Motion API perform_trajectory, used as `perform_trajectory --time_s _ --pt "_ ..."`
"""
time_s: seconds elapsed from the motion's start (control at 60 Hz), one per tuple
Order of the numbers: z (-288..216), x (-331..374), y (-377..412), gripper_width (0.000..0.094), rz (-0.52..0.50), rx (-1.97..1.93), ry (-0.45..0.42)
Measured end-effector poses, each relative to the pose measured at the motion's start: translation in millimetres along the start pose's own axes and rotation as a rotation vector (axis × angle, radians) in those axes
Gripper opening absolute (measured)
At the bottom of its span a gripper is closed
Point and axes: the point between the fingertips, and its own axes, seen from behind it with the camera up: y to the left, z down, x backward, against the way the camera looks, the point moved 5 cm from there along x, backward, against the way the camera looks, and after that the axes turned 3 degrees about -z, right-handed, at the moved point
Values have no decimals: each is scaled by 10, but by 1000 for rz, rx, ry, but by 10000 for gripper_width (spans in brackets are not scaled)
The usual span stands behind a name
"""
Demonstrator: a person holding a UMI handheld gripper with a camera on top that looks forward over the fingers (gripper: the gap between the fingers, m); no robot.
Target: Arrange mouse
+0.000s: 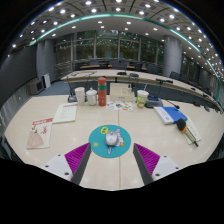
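A small white-grey mouse lies on a round teal mouse mat on the beige table, just ahead of my fingers and midway between their lines. My gripper is open and empty, with its magenta pads spread wide on either side. The fingertips stop short of the mat's near edge. Nothing is between the fingers.
Farther back on the table stand a red-orange bottle, white cups, a green-banded cup, papers, a red-printed leaflet at the left and a blue item with books at the right. Desks and chairs fill the room beyond.
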Motion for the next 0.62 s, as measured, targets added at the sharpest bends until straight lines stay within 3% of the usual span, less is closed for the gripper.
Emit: perform_trajectory --time_s 0.283,0.617 --pt "464 1335 198 859 51 -1 -27" --pt "593 1799 298 857 55 36 -61"
